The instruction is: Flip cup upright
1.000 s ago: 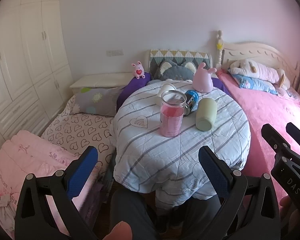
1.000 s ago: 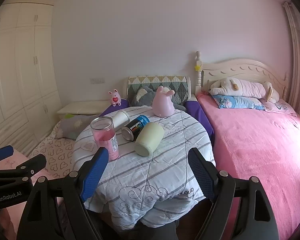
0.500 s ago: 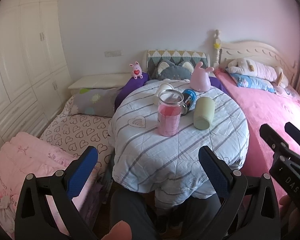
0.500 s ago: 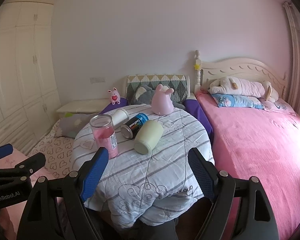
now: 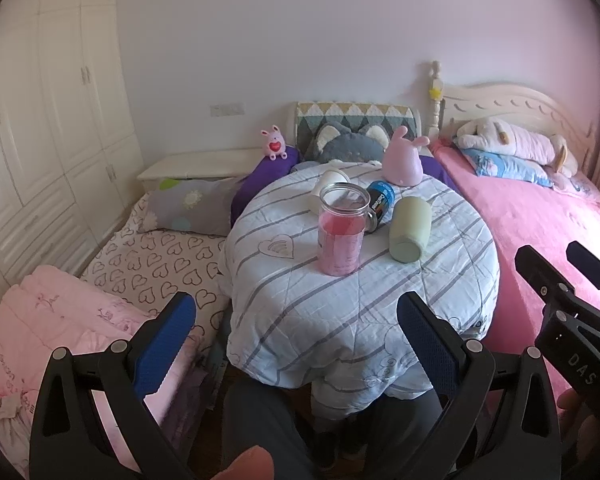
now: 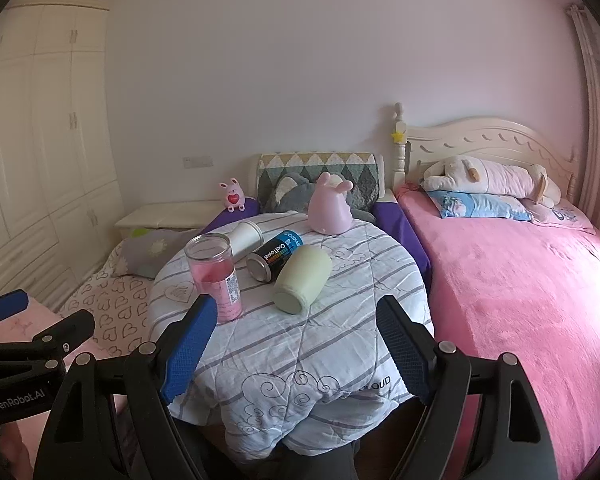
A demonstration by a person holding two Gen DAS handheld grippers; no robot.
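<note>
Sage-green cup (image 6: 303, 278) lies on its side at the centre of the quilt-covered desk (image 6: 300, 344), beside a dark can (image 6: 275, 255) and pink-filled jar (image 6: 216, 276); both grippers (image 5: 296, 340) (image 6: 296, 344) hover at the frame's lower edge, jaws spread, empty.

Both tongs are black plastic frames with silver screws and textured blue pads (image 5: 166, 344). Right tongs (image 5: 572, 280) say "DAS", left tongs (image 6: 24, 344) say "GenRobot.AI".

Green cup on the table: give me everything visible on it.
The green cup is pale sage, matte, smooth-walled and handleless, probably ceramic or plastic. It lies on its side on the striped quilted tablecloth, flat base toward the cameras, mouth pointing away and hidden. The dark can lies close along its left side; contact can't be confirmed. Neither hand-held gripper touches it; both are open, short of the table.
</note>
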